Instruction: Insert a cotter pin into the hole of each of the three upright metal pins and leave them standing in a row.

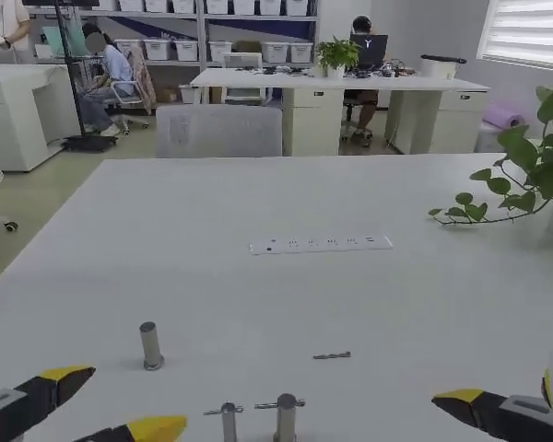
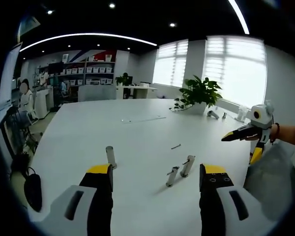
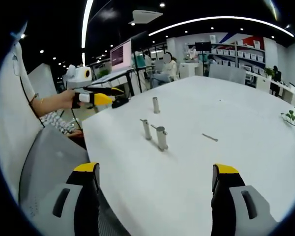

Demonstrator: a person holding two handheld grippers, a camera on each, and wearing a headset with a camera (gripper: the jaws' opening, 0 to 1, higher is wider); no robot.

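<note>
Three upright metal pins stand near the white table's front edge. The left pin point(image 1: 150, 345) point(image 2: 110, 156) point(image 3: 156, 104) is bare. The middle pin point(image 1: 229, 420) point(image 2: 172, 175) point(image 3: 146, 129) and the right pin point(image 1: 286, 416) point(image 2: 188, 165) point(image 3: 161, 138) each carry a cotter pin through the top. A loose cotter pin point(image 1: 332, 355) point(image 2: 175, 146) point(image 3: 209, 137) lies flat to their right. My left gripper point(image 1: 111, 401) point(image 2: 157, 172) point(image 3: 105, 98) is open and empty at the front left. My right gripper point(image 1: 470, 414) point(image 3: 156, 169) point(image 2: 241, 146) is open and empty at the front right.
A white power strip point(image 1: 321, 244) lies flat mid-table. A leafy plant point(image 1: 525, 175) point(image 2: 199, 91) stands at the right edge. A grey chair point(image 1: 218, 131) sits behind the far edge. People work at desks beyond.
</note>
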